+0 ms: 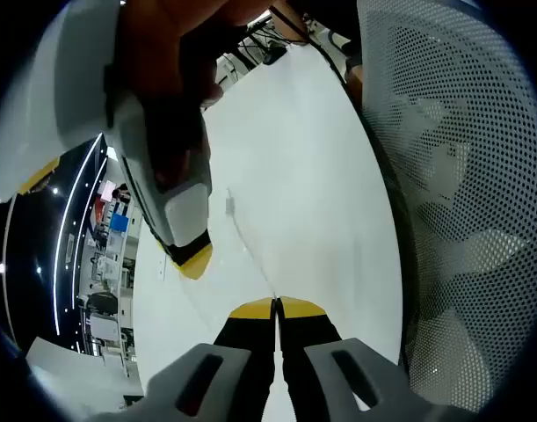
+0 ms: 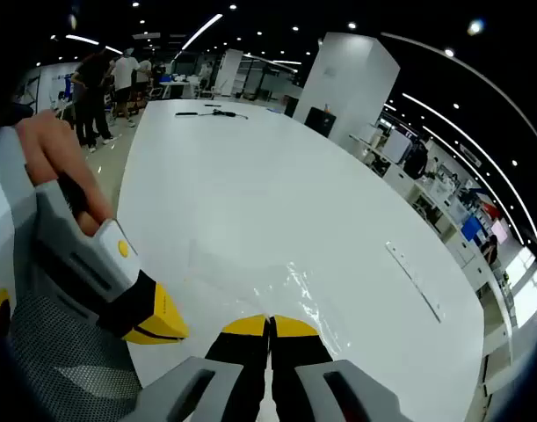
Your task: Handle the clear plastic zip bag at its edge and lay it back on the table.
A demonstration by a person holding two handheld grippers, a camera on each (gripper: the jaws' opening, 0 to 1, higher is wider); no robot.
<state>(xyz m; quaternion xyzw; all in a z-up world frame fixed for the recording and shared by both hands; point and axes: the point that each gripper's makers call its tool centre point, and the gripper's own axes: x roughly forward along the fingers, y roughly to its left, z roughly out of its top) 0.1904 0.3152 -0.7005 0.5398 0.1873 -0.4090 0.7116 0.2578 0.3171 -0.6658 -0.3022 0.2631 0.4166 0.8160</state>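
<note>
Right gripper view: zip bag [image 2: 277, 286] edge pinched between closed fingers [image 2: 290, 327].

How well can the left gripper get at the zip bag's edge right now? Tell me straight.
Probably yes, it is already there. The left gripper has its fingers shut on the edge of the clear zip bag, and nothing lies between them. The right gripper is shut on that bag too, above the white table.

Zip bag [image 2: 290, 286] on table [image 2: 250, 185], ahead of right gripper [image 2: 270, 327]; left gripper [image 2: 154, 321] at its left.
</note>
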